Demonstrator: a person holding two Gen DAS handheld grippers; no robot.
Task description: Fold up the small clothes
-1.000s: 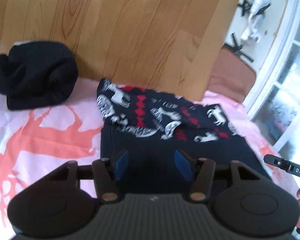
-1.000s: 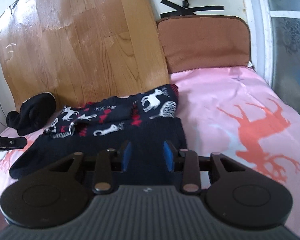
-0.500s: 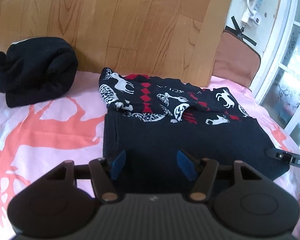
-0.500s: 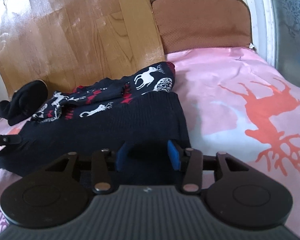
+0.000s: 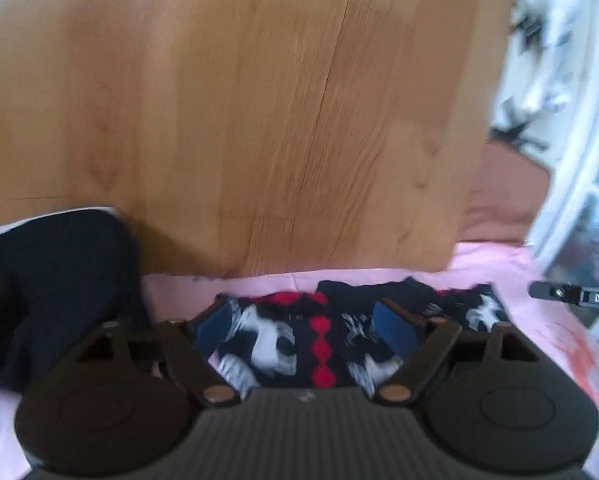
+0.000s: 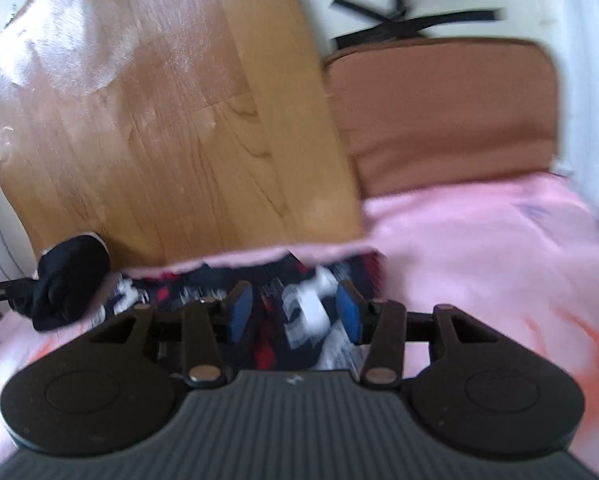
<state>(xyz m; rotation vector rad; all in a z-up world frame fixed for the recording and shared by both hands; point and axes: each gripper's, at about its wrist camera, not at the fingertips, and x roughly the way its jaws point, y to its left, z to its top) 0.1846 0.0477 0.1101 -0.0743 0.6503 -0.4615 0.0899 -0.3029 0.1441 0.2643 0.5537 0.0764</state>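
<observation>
A dark navy sweater (image 5: 319,344) with white deer and red diamonds lies on the pink sheet (image 5: 511,276), blurred by motion. My left gripper (image 5: 299,326) hovers over its patterned part. Its jaws are opening wide and the blue pads (image 5: 393,322) press on nothing. In the right wrist view the same sweater (image 6: 267,344) shows between the fingers of my right gripper (image 6: 295,312). Those jaws are also opening, and the pads (image 6: 349,312) stand apart from the cloth. The right gripper's tip (image 5: 559,296) reaches into the left wrist view at the right edge.
A folded dark garment (image 5: 59,288) lies left of the sweater, against a leaning wooden board (image 5: 259,120). A brown cushion (image 6: 439,120) stands at the head of the bed. Pink sheet with orange print (image 6: 499,264) stretches to the right. A window frame (image 5: 571,160) is at far right.
Both grippers have moved forward over the sweater toward the wooden board, and their jaws have widened. The sweater's plain dark lower part has dropped out of view.
</observation>
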